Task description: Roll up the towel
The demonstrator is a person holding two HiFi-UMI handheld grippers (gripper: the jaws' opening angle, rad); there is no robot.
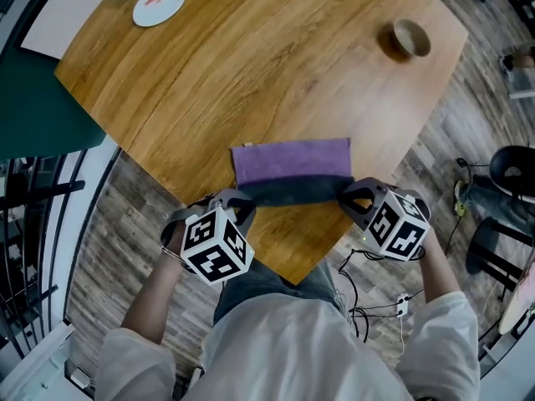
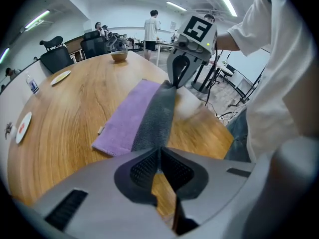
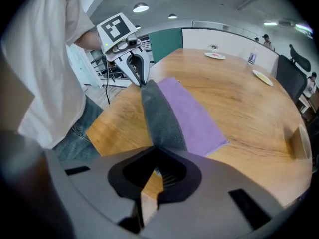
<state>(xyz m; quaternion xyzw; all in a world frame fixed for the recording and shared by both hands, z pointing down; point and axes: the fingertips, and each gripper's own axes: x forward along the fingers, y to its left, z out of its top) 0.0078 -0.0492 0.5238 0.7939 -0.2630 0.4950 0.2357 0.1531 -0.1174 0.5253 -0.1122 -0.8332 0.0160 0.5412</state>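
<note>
The purple towel (image 1: 291, 164) is laid flat near the 6 o'clock edge of the wooden desk (image 1: 276, 65), with its long axis set from 9 to 3 o'clock. Its near hem is turned over, so a grey strip (image 1: 297, 190) is shown. The strip's 9 o'clock end is pinched in the left tongs (image 1: 240, 205) and its 3 o'clock end in the right tongs (image 1: 353, 195). The unrolled cloth lies toward 12 o'clock, equally near both, so rolling is judged to go that way.

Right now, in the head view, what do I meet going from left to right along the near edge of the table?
left gripper → towel → right gripper. Each gripper is shut on one end of the towel's near edge.
</note>
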